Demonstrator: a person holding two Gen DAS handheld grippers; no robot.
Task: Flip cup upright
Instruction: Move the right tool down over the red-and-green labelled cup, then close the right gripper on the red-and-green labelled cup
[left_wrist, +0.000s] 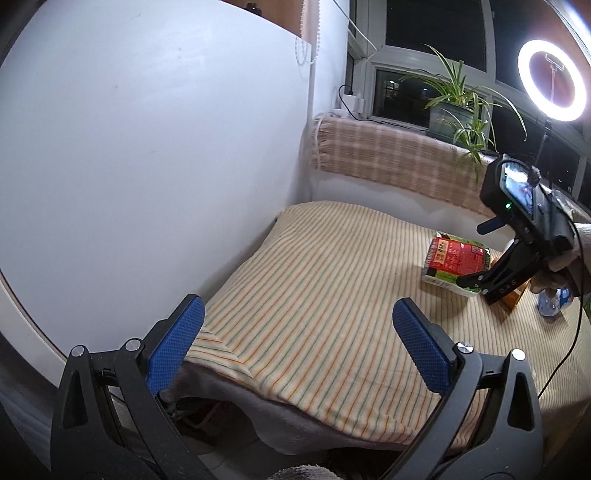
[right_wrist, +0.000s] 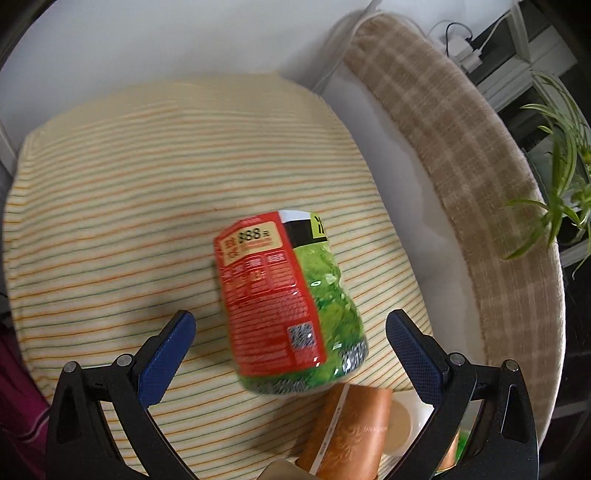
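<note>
Cup (right_wrist: 288, 302) on side on striped cloth (right_wrist: 110, 221), btwn spread right tool (right_wrist: 291, 343) tips, untouched. Left tool (left_wrist: 295, 336) spread, empty.

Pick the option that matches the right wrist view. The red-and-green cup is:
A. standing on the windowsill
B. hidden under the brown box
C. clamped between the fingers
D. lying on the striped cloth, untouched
D: the cup lies on the striped cloth, ahead of the open right hand-held gripper, whose fingers stand clear on either side.

Dim room, dark windows; ring light (left_wrist: 551, 80) far right glares. Fisheye bends edges w/ black corners. Cup (right_wrist: 286, 306) motion-blurred, shadow falling left on cloth.
</note>
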